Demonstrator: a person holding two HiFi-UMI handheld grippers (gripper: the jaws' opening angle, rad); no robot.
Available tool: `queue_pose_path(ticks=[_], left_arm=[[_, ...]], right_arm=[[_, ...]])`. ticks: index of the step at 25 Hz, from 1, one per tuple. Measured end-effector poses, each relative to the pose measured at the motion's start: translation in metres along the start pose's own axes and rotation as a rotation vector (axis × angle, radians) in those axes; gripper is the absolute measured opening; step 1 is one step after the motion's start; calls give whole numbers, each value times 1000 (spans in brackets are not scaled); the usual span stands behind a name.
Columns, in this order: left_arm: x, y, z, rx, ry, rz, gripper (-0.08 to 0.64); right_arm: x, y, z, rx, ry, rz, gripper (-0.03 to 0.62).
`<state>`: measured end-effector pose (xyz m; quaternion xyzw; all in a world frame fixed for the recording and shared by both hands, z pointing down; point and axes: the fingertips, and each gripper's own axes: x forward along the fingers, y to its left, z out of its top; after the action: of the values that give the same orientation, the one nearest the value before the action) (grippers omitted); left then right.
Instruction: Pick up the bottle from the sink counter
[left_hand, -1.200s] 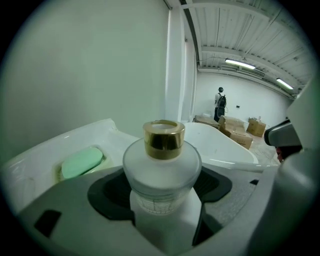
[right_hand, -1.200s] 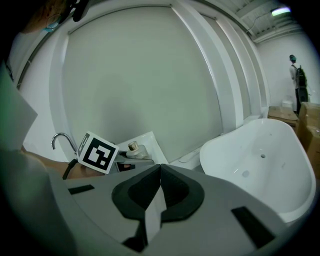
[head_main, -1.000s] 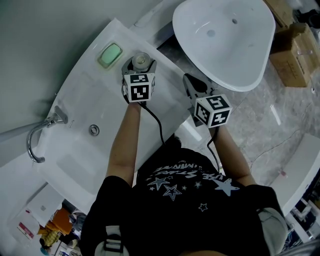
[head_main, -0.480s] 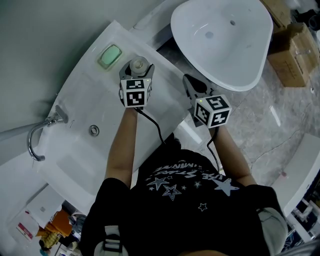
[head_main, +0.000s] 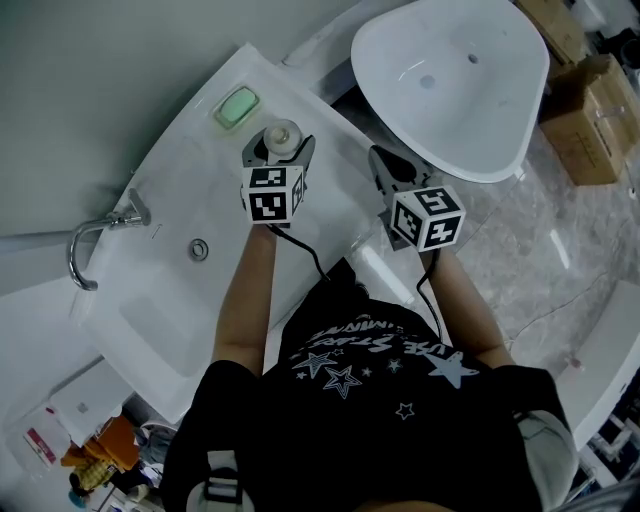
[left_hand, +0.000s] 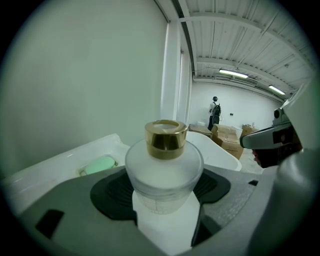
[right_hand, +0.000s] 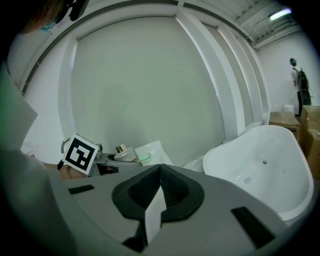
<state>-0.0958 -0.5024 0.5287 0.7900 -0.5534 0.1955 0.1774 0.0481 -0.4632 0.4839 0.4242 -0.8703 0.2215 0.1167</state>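
Two tools: the left tool (head_main: 279, 147) is clenched on the bottle. The right tool (right_hand: 159, 185) is pressed shut on nothing and held off the bench edge, probably parked clear of the work.
Bottle: a squat frosted-glass bottle (left_hand: 163, 170) with a gold cap (left_hand: 165, 138) stands upright between the left jaws, a pad against its body on each side.
Where: above the back corner of the white bench (head_main: 190, 180), just beside the green soap (head_main: 238, 107) and well apart from the faucet (head_main: 90, 245).
Why this grip: the wide body is caught below the cap, so it should ride upright.
Stage: the grasp looks made. Whether the base is clear of the bench cannot be told.
Next: a straight, level rise. Smooth glass could slip if the squeeze eases.
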Motion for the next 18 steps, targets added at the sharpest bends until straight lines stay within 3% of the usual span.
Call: queue_pose_path(ticks=[8,18], left_arm=[[-75,-30,6,9,-66,6,342],[-175,-98,-19,-1,-102,21,342]], right_arm=[[-56,39,0,-18,-54,54,6],[-152,80,-29,-40,-93,105,6]])
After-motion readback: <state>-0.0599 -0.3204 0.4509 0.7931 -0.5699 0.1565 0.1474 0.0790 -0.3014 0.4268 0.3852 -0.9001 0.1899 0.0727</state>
